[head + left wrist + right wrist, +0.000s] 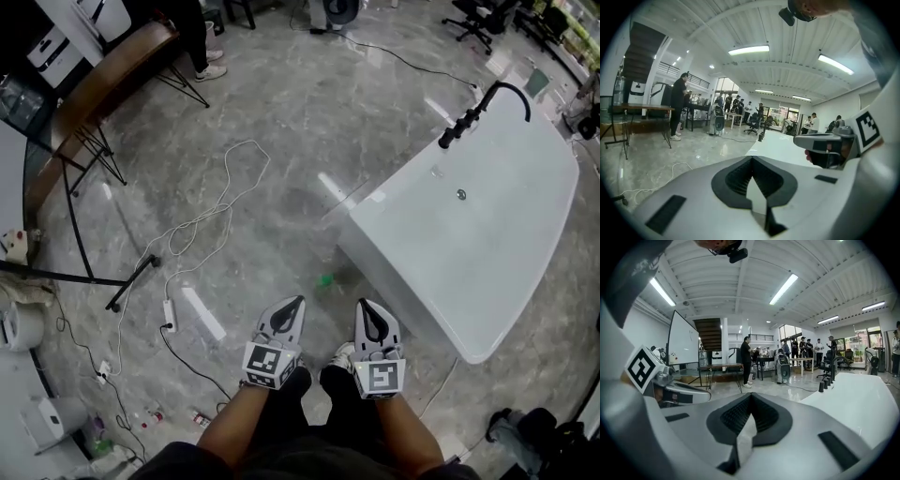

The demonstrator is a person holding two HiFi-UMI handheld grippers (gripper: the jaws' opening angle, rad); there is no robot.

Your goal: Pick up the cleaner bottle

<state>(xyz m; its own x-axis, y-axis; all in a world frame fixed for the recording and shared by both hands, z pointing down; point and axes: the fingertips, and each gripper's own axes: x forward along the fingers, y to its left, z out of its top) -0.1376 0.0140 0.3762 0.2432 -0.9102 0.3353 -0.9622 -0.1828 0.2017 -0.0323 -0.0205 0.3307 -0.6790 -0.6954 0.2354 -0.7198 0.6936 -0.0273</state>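
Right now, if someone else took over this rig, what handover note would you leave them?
Left gripper: shut, empty, over the floor.
Right gripper: shut, empty, beside the left one.
Things: no cleaner bottle can be made out. A small green thing lies on the floor by the white bathtub, too small to identify.
Done: nothing picked up.
Left: find the bottle, open a gripper, grasp and lift it.

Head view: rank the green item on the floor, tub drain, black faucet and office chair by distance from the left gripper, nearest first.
1. Green item: just ahead and right of the left gripper.
2. Tub drain: inside the bathtub, to the right.
3. Black faucet: at the bathtub's far end.
4. Office chair: top right, beyond the faucet.
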